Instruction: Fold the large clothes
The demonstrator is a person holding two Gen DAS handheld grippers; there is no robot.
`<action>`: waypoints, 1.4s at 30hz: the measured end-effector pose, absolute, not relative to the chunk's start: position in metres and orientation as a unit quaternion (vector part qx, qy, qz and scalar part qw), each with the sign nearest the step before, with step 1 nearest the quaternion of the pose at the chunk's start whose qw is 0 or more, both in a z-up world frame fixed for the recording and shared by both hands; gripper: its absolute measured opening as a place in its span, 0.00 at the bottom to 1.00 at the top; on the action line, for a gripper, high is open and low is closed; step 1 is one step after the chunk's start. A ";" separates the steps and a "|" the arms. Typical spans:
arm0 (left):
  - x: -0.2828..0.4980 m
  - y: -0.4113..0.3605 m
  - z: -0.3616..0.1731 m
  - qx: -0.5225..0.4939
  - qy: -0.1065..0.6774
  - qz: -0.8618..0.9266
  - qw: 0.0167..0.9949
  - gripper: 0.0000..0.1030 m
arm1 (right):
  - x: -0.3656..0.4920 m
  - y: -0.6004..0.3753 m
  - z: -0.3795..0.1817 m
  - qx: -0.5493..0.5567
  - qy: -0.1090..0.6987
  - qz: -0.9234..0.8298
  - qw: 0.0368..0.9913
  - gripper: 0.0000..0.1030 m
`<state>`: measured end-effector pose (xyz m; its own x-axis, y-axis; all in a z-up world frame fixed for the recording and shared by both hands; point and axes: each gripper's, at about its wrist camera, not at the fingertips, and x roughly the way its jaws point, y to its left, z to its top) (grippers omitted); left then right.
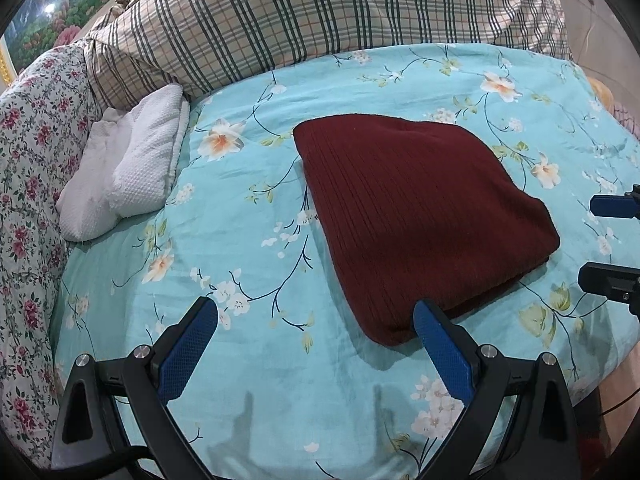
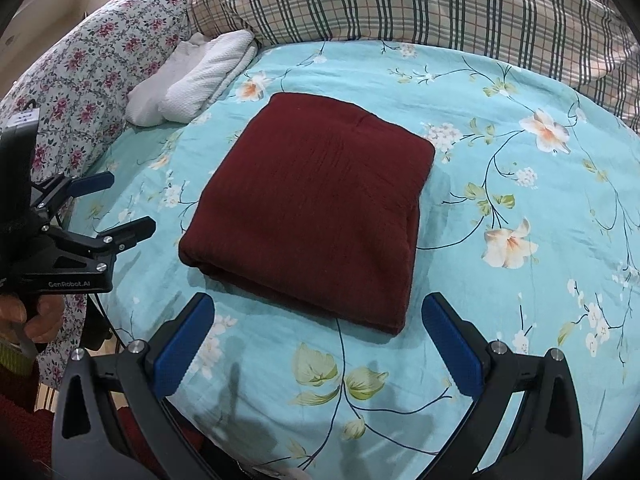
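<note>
While both tools gape empty, left tool sits lower-left of the folded maroon garment lying on the bed; right tool, directly below its near edge, appears closer.

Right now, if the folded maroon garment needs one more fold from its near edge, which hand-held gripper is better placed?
Left, probably. The left hand-held gripper is open with one finger already at the maroon garment's near corner. The right hand-held gripper, also open, faces the near edge but sits apart from it.
</note>
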<state>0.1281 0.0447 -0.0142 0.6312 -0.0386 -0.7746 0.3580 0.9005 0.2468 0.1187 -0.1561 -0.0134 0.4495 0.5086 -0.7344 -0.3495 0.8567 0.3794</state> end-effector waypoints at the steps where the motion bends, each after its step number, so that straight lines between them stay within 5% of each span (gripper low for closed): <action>1: 0.128 0.045 -0.014 0.193 0.414 -0.113 0.882 0.96 | 0.118 -0.156 -0.013 0.087 0.459 0.254 0.847 1.00; 42: 0.123 0.040 -0.010 0.187 0.415 -0.118 0.882 0.96 | 0.119 -0.160 -0.006 0.095 0.452 0.256 0.849 1.00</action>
<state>0.1234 0.0405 -0.0104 0.6269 -0.0532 -0.7773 0.3647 0.9017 0.2323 0.1186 -0.1605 -0.0063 0.4603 0.5201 -0.7195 -0.3482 0.8512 0.3926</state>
